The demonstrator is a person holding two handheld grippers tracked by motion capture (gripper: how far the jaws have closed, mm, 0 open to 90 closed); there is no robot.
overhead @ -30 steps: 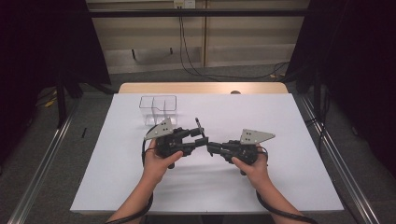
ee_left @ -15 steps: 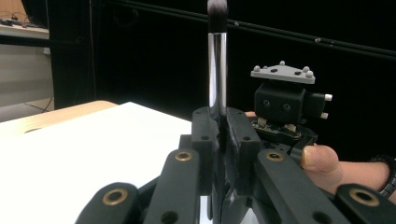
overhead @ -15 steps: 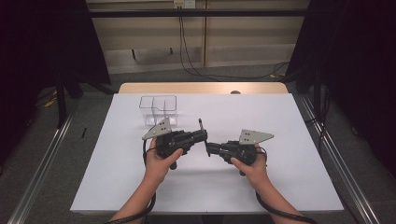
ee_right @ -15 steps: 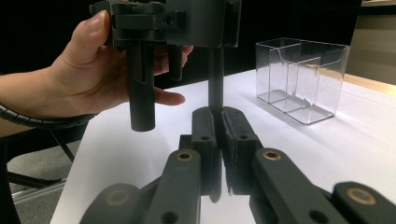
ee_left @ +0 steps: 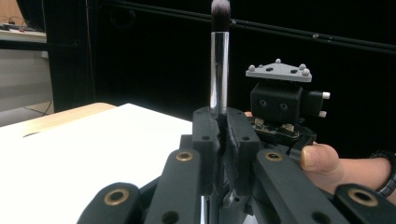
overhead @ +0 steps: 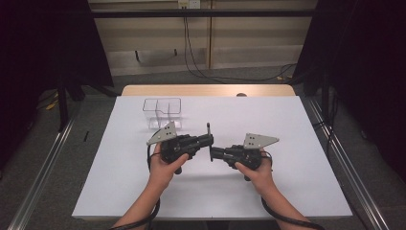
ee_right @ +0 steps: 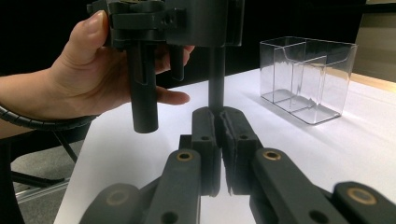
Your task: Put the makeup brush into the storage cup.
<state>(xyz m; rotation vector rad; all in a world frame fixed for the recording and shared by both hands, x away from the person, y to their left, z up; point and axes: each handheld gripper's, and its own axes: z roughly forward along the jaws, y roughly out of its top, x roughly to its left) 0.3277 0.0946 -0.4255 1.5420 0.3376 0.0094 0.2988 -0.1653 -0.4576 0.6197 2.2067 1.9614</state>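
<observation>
Since the earlier frame your two hands have shifted only slightly, and the brush [overhead: 208,128] has tipped from a lean toward upright at the centre of the high view. Both grippers meet nose to nose there, left gripper [overhead: 207,140] just left of middle, right gripper [overhead: 213,153] just right of it.

To do this handover well, keep the brush standing straight while one gripper takes over, and do not let go with one before the other has a firm bite, or it may tip onto the table [overhead: 297,124].

In the left gripper view the jaws are closed nearly together on the brush's chrome stem [ee_left: 218,70], bristles at the top of the frame. In the right gripper view the jaws stand pressed together just below the dark handle [ee_right: 216,79]; whether they pinch its lower end I cannot tell. A clear divided box [overhead: 163,112], probably the brush's destination, waits upper left of the hands.
</observation>
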